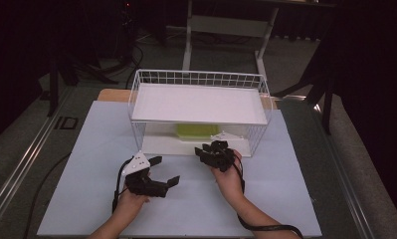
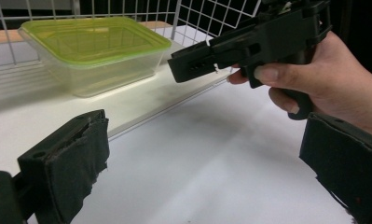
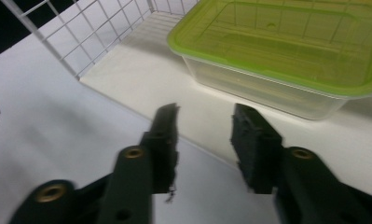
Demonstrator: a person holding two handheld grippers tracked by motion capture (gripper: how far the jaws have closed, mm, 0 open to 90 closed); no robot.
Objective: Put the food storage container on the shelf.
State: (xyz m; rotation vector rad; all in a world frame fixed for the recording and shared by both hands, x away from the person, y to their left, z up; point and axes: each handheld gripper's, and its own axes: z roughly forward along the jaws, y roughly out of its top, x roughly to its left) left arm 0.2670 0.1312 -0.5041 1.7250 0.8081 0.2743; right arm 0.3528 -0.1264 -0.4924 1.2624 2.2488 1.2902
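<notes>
One green-lidded box (image 3: 286, 56) sits on the wire shelf's (image 1: 136, 99) lower board, straight ahead of the half-spread, empty right claw (image 3: 204, 140) and broadside to it, while the left claw (image 1: 163, 172), spread wide and empty, waits farther back over the worktop (image 1: 285, 199).
</notes>
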